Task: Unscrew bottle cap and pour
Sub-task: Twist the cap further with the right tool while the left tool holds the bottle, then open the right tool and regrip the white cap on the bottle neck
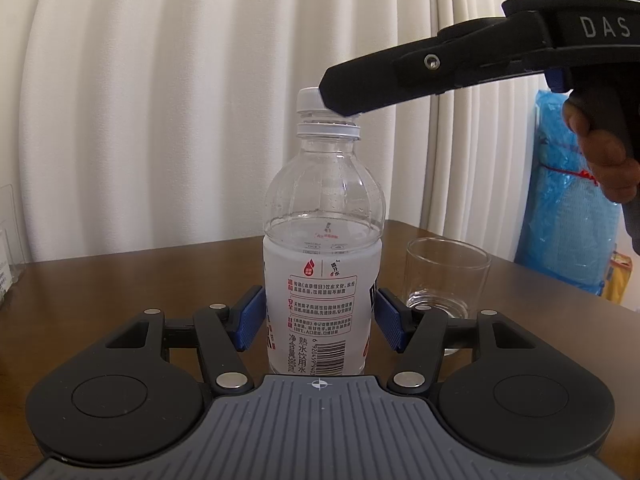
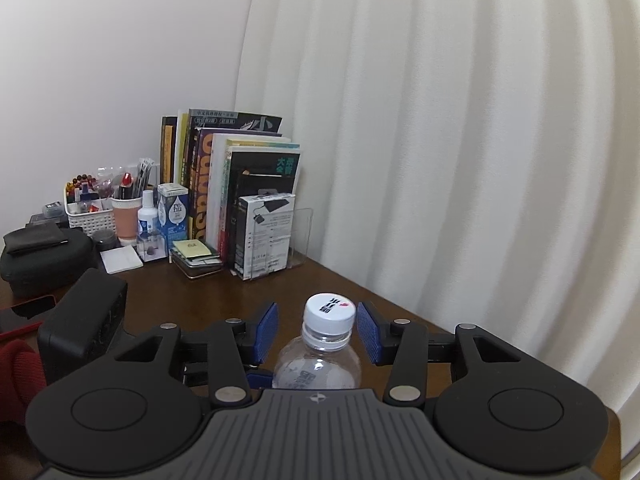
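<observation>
A clear water bottle with a white label stands upright on the brown table. My left gripper is shut on its body, a blue pad on each side. The white cap is on the neck. My right gripper is open around the cap, with a small gap at each pad. In the left wrist view one right finger covers part of the cap. An empty clear glass stands to the right of the bottle.
A row of books and small boxes stands against the wall at the table's far end. A white basket, a cup and a black case sit to the left. White curtains hang behind the table. A blue bag is at the right.
</observation>
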Available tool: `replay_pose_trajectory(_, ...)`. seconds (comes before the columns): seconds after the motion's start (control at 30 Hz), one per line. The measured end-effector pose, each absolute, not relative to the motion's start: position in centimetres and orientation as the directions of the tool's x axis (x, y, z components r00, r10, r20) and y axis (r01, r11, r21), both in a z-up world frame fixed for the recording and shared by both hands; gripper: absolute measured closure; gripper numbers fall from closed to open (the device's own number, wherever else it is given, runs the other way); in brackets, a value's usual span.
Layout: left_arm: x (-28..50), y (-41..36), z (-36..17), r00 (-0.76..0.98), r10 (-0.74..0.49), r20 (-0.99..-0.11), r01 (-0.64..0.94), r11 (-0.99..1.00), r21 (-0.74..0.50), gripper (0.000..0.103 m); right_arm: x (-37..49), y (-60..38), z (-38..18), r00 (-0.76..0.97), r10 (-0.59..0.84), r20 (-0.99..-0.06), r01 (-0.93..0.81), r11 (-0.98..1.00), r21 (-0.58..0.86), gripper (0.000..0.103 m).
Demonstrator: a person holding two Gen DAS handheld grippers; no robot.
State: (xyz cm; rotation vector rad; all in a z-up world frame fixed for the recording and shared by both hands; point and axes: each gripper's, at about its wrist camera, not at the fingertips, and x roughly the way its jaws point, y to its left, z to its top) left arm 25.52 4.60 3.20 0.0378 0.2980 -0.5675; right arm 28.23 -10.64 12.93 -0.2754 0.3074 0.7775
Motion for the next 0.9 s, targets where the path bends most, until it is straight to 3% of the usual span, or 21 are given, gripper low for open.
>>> replay_pose_trajectory(0.47,25.5,4.1,3.2,0.803,-0.523,-0.288,0.535,0.844,-0.042,0.043,26.4,-10.7,13.5,0.669,0.651,-0.357,-0.730,0.666,-0.153,0.052)
replay_pose_trajectory(0.63,25.3,4.1,3.2,0.804,-0.521,-0.288,0.533,0.845,-0.041,0.039,27.2,-11.0,13.9,0.738,0.589,-0.329,-0.659,0.734,-0.164,0.034)
replay_pose_trajectory(0.7,25.3,4.1,3.2,0.805,-0.519,-0.287,0.531,0.847,-0.041,0.027,27.6,-11.1,14.0,0.753,0.575,-0.318,-0.640,0.752,-0.156,0.025)
replay_pose_trajectory(0.83,25.4,4.2,3.2,0.810,-0.513,-0.285,0.521,0.852,-0.054,0.022,27.6,-11.0,13.9,0.806,0.526,-0.272,-0.581,0.790,-0.193,0.009)
replay_pose_trajectory(0.9,25.4,4.2,3.2,0.811,-0.510,-0.286,0.516,0.854,-0.059,0.014,27.7,-10.9,13.8,0.827,0.501,-0.256,-0.553,0.806,-0.210,0.009)
